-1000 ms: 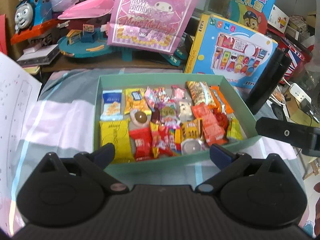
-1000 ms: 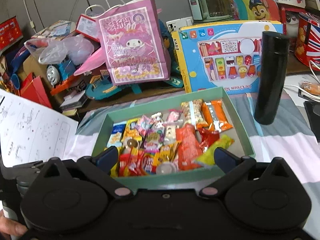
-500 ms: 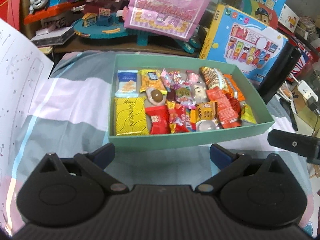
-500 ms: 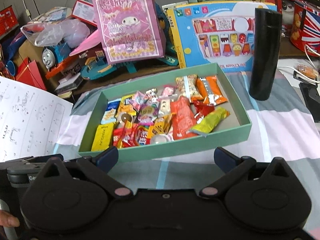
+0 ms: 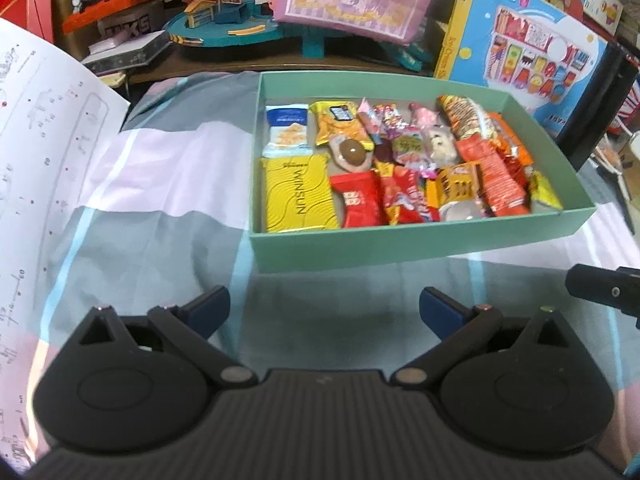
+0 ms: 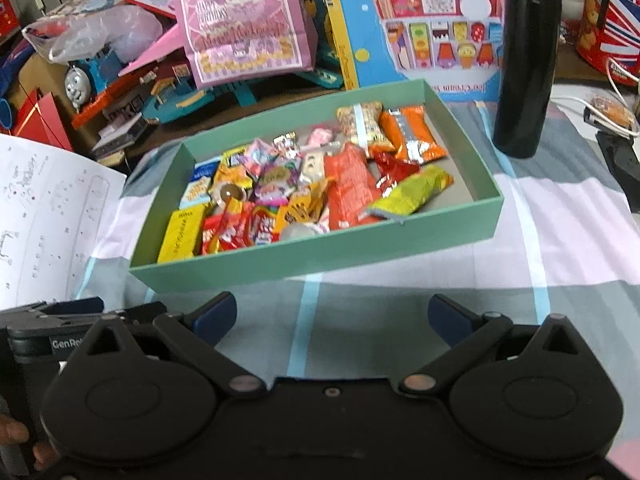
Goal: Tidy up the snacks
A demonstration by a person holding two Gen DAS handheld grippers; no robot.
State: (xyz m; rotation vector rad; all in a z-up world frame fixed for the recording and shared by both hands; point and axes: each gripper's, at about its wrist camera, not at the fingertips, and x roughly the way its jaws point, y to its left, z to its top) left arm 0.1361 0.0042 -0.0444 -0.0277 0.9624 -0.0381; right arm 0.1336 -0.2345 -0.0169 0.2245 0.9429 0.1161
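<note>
A: Where's the box (image 5: 420,246) from the left claw (image 5: 324,304)?

B: Ahead of it and off to its right. The near wall sits just past the right fingertip, with bare cloth (image 5: 168,168) in front of the left one. Both fingers are spread wide and hold nothing.

A: And the right claw (image 6: 332,314)?

B: Also wide open and empty. From there the box lies straight ahead, a bit to the left, with its near wall just beyond the tips. A black flask (image 6: 524,60) stands further off, ahead and to the right, apart from the box's far corner.

A: Which is nearer to the snacks (image 6: 304,184)?

B: Hard to separate; both hang low over the cloth, just short of the box. I'd judge the left better placed for the yellow pack (image 5: 298,196) in the corner closest to it, and the right for the green-yellow pack (image 6: 408,196) by its side.

A: How does the box run?

B: Its long axis goes across both claws, side to side, skewed a little in the right view. The snacks are all inside, heaped toward the middle, with a bare patch of floor at the end nearest the flask.

A: So the next reach?

B: Forward and over the near wall, I'd say, then down onto one wrapper.
</note>
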